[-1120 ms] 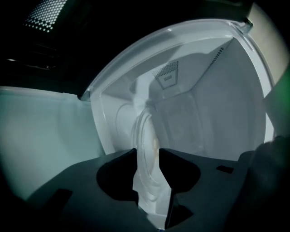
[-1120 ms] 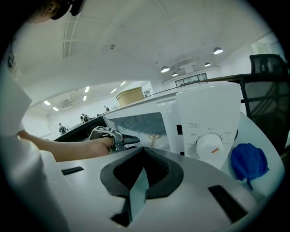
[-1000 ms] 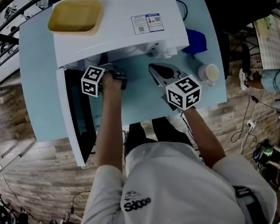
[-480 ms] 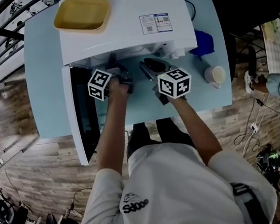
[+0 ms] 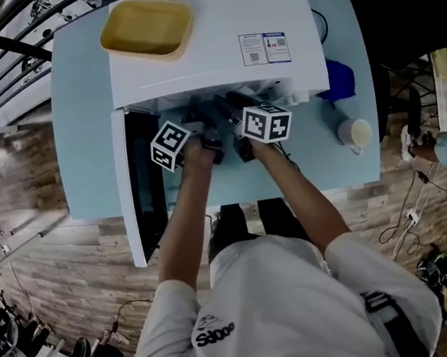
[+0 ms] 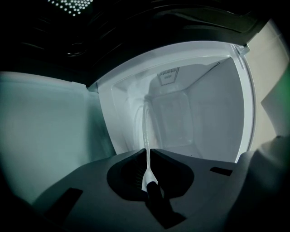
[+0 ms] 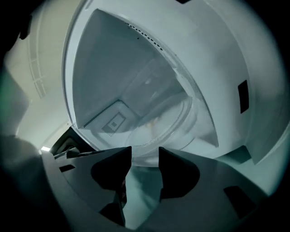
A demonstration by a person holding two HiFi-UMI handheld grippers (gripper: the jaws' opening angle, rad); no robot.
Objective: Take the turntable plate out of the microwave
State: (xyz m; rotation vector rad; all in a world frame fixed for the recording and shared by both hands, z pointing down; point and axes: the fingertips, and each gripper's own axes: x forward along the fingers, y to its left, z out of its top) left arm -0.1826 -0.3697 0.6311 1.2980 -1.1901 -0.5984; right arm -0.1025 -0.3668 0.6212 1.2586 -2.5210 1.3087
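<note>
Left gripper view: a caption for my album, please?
The left gripper, jaws having just closed, pinches the turntable plate edge-on before the open microwave.

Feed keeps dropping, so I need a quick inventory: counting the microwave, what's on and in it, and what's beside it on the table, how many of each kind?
microwave: 1
yellow tray: 1
glass turntable plate: 1
cup: 1
blue object: 1
Total: 5
</note>
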